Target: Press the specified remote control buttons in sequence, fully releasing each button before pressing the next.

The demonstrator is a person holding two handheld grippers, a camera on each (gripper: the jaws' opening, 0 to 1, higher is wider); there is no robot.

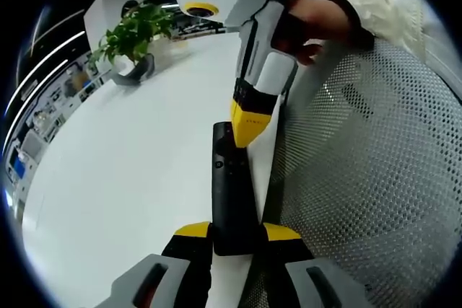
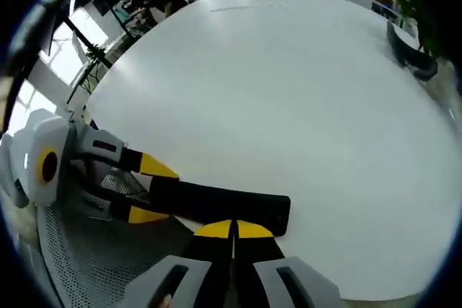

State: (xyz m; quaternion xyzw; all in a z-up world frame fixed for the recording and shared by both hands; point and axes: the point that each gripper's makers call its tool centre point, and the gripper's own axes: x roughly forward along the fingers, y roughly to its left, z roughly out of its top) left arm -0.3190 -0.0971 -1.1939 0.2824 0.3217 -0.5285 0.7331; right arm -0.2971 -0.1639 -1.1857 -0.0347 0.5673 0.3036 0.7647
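A long black remote control [image 1: 232, 189] lies at the edge of the white table [image 1: 130, 171], its near end clamped between the yellow tips of my left gripper [image 1: 237, 232]. My right gripper [image 1: 253, 117] comes in from the top of the left gripper view, jaws shut, its yellow tip resting on the remote's far end. In the right gripper view the remote [image 2: 224, 203] lies crosswise just beyond my shut right gripper [image 2: 234, 229]. The left gripper [image 2: 148, 191] holds its left end there.
A potted green plant [image 1: 133, 34] in a grey holder stands at the far side of the table. A white mesh chair back [image 1: 368, 178] is right beside the table edge. A person's hand and pale sleeve [image 1: 339, 12] hold the right gripper. Office desks lie beyond.
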